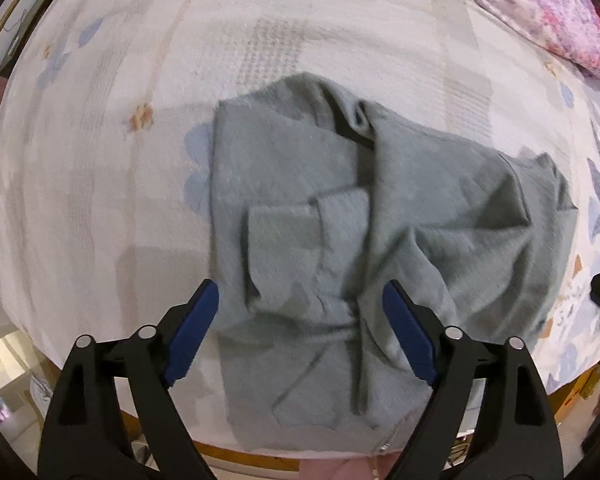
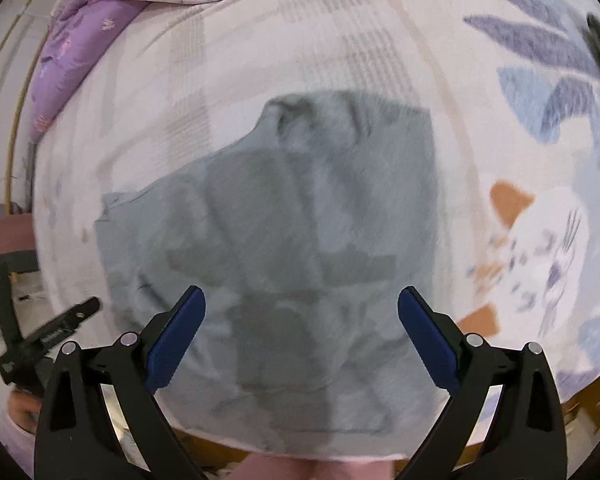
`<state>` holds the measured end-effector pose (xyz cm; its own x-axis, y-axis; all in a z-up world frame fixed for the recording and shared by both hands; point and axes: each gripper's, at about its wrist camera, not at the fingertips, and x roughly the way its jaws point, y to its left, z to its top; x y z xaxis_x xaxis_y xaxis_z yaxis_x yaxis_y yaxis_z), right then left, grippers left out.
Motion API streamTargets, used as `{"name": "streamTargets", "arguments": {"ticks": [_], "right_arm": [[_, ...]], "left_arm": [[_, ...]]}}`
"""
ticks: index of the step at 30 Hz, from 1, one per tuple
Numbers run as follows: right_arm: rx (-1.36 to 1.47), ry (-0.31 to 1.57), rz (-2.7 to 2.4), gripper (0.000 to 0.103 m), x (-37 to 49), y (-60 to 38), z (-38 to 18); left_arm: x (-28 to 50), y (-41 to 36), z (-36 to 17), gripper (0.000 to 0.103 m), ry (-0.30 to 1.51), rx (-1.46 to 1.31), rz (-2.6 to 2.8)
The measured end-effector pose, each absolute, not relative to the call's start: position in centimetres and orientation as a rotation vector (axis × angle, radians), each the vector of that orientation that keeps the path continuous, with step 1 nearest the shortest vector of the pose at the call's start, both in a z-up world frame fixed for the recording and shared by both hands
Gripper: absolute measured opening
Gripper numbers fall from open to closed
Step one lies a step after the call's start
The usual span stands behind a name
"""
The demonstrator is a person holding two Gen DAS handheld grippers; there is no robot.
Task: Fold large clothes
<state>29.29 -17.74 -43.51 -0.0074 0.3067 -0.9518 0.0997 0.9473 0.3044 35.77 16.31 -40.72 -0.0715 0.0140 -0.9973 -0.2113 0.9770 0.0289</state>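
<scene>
A grey-green garment (image 1: 360,232) lies partly folded and rumpled on a bed, its lower hem reaching the near edge. A sleeve cuff is folded over its middle. My left gripper (image 1: 300,296) hangs above the garment's lower left part, jaws wide apart, nothing between the blue pads (image 1: 192,332). In the right wrist view the same garment (image 2: 292,216) looks blurred. My right gripper (image 2: 302,296) hovers over its lower part, open, with nothing in it. The tip of the other gripper (image 2: 56,332) shows at the left edge.
The bed carries a pale patterned bedspread (image 1: 120,140) with blue and orange flowers. A pink and purple floral quilt (image 1: 540,12) is bunched at the far side; the same quilt (image 2: 100,32) shows at the upper left. The wooden bed frame (image 1: 240,452) and the floor lie below the near edge.
</scene>
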Motion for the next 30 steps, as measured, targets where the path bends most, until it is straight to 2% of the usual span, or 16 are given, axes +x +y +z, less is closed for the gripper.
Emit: {"name": "streamTargets", "arguments": {"ticks": [15, 23, 24, 26, 27, 28, 30], "right_arm": [[0.108, 1.632, 0.214, 0.093, 36.3, -20.5, -47.8], [0.083, 1.662, 0.234, 0.093, 37.5, -21.6, -49.6], [0.077, 1.668, 0.224, 0.093, 37.8, -21.8, -49.9], [0.087, 1.674, 0.204, 0.093, 38.7, -22.3, -50.3], [0.108, 1.680, 0.199, 0.093, 39.1, -22.6, -50.5], [0.120, 1.682, 0.195, 0.093, 39.5, -22.8, -50.7], [0.130, 1.679, 0.190, 0.093, 40.4, -23.1, -50.8]], "left_arm": [[45.2, 23.3, -47.1, 0.091, 1.721, -0.197, 0.202], [47.6, 26.6, -51.8, 0.089, 1.771, -0.338, 0.184], [47.8, 26.7, -51.6, 0.082, 1.781, -0.330, 0.190], [48.4, 27.0, -50.9, 0.056, 1.784, -0.327, 0.196], [48.6, 27.1, -50.5, 0.027, 1.779, -0.346, 0.188], [48.7, 27.3, -50.1, 0.007, 1.775, -0.389, 0.164], [48.8, 27.1, -49.7, 0.006, 1.789, -0.377, 0.153]]}}
